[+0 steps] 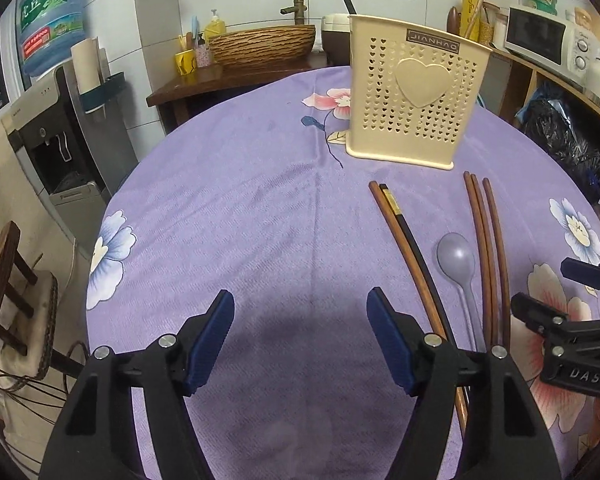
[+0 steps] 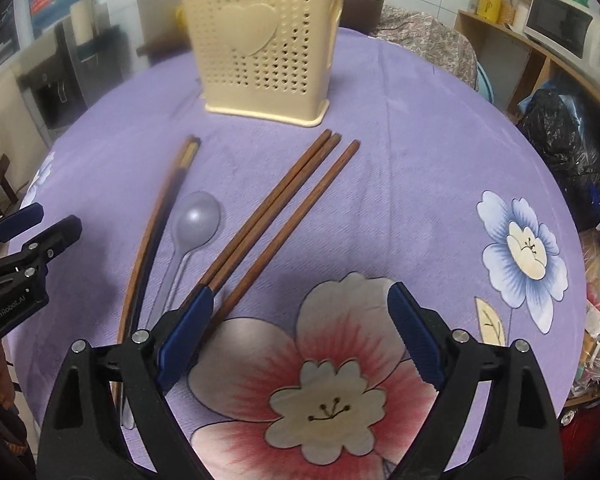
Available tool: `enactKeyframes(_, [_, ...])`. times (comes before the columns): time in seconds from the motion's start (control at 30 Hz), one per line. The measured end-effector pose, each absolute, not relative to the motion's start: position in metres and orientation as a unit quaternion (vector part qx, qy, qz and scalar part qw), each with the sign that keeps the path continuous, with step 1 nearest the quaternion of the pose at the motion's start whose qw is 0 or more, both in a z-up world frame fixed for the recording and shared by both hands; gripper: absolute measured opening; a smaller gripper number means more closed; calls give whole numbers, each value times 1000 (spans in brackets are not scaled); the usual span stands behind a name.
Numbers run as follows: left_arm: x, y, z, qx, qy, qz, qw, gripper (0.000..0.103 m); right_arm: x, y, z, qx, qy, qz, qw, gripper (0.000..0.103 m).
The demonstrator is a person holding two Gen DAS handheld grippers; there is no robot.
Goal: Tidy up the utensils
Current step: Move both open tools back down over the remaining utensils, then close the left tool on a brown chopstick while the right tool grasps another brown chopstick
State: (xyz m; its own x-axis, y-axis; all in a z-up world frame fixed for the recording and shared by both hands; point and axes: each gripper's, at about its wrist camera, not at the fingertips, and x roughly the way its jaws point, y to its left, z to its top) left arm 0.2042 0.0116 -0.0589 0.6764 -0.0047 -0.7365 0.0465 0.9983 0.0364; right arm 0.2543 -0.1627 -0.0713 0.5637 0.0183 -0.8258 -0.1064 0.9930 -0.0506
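Three brown chopsticks (image 2: 276, 216): we see them lying flat on the purple floral tablecloth (image 2: 420, 184), a touching pair plus one just beside it, long axes running from our right gripper toward the holder.
Which way they lie: near ends sit just left of the right gripper (image 2: 300, 332), partly under its left finger (image 2: 188, 328); far tips point up and right.
Nearer tool: we judge the right gripper nearer; the left gripper (image 1: 300, 332) hangs over bare cloth with the whole set off to its right.
Right gripper state: jaws spread wide, nothing held.
Left gripper state: jaws spread wide, nothing held.
Other utensils: a grey plastic spoon (image 2: 196, 220) and a darker chopstick pair (image 2: 152, 240) lie left of the three.
Cream utensil holder (image 2: 264, 40): upright at the far side, just beyond the chopstick tips.
Coming move: we think the right gripper must shift left to straddle the sticks across their length.
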Motion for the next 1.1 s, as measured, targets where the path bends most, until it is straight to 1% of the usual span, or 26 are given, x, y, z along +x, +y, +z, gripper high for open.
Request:
enactKeyframes(0.2, [200,7,-63,28,407,-21,913,69,256,-151,-79,-76,483,24,872,89])
enactKeyframes(0.3, [199,2,-64,29,409,-28,912,69,256,-149,-81,-81,485,18,871,92])
enactKeyframes(0.5, [196,-6,-67,27,415,-44,908,69,250,-163,-77,-114,498,-2,859,92])
enactKeyframes(0.67, [193,-24,-70,39,418,-67,905,68,240,-190,-73,-80,492,-16,867,92])
enactKeyframes(0.83, [191,-37,-74,51,424,-77,901,64,235,-199,-73,-44,475,-10,879,92])
enactKeyframes(1.1, [189,-39,-77,47,437,-76,895,63,235,-200,-67,-32,464,-7,885,92])
